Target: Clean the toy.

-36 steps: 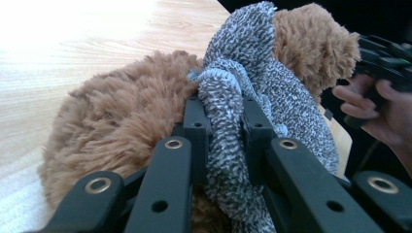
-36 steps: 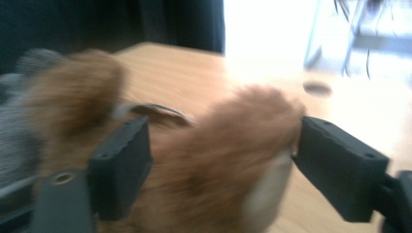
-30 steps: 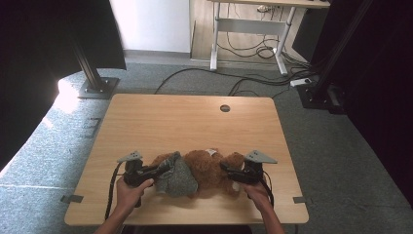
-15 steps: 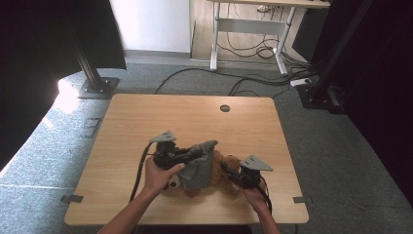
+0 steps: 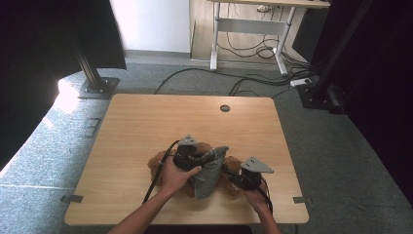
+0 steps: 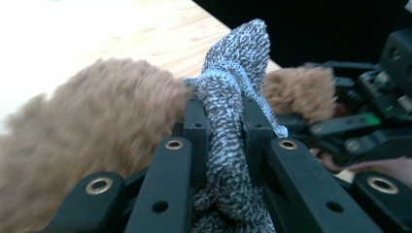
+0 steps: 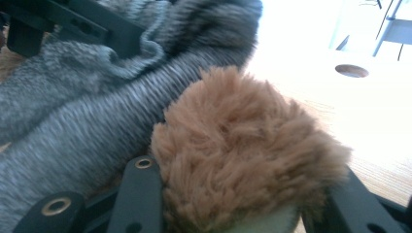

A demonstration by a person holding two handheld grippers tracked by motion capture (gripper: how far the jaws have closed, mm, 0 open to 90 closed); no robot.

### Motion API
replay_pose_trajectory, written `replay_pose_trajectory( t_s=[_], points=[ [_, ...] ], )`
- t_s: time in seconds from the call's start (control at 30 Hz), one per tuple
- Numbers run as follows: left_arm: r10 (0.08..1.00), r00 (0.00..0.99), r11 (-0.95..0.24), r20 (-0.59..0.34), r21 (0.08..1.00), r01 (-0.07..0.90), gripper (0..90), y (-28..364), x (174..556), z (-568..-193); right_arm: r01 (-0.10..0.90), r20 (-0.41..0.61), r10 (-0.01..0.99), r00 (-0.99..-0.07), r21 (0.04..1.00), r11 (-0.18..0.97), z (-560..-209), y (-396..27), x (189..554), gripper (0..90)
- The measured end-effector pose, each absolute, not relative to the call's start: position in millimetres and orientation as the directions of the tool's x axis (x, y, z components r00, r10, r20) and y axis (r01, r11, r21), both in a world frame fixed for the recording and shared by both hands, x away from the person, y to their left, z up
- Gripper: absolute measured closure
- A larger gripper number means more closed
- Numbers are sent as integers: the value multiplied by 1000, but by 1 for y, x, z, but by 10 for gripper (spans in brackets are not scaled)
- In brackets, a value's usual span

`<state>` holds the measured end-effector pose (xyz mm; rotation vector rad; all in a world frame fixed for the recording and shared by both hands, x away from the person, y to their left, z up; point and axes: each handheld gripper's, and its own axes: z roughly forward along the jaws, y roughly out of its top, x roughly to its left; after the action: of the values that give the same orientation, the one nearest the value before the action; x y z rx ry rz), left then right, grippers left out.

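Room: grey carpet (image 5: pixel 341 161) is seen around the table, with black cables (image 5: pixel 253 80) trailing toward a white-legged desk (image 5: pixel 248 34) at the back.
Table: a pale wooden table (image 5: pixel 146 126), smooth-grained, rectangular, with a round hole (image 5: pixel 225 108) near its far edge.
Plush toy: a brown, shaggy plush toy (image 5: pixel 158 163) is laid near the table's front edge, partly hidden under the garment and grippers.
Garment: a grey ribbed knit garment (image 5: pixel 209 170) is draped over the toy's middle.
Left gripper: the left gripper (image 5: pixel 187 157) is clamped on a bunched fold of the knit garment (image 6: pixel 226 121).
Right gripper: the right gripper (image 5: pixel 238 179) has just been closing; a furry brown limb of the toy (image 7: pixel 243 150) is squeezed between its black jaws.
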<state>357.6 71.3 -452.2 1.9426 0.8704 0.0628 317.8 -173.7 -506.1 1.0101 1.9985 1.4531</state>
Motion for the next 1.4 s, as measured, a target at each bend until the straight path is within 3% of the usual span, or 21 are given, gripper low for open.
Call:
replay_pose_trajectory(
  t_s=[0.3,0.47,1.03,1.17,1.4],
  points=[
    [687,668,-223,-286,791,569,770,137,359,-460,291,48,785,-617,941,171,-508,-178,317,582],
    [699,625,-143,-349,788,599,770,178,358,-465,286,40,784,-620,941,179,-509,-178,316,581],
    [745,533,-5,-400,797,605,768,251,335,-474,288,31,791,-612,939,186,-511,-178,316,580],
    [788,490,-21,-373,779,626,769,262,334,-487,291,34,793,-608,939,182,-511,-178,316,581],
    [836,423,-102,-350,657,747,767,266,347,-534,291,32,795,-606,939,183,-513,-178,316,581]
  ],
)
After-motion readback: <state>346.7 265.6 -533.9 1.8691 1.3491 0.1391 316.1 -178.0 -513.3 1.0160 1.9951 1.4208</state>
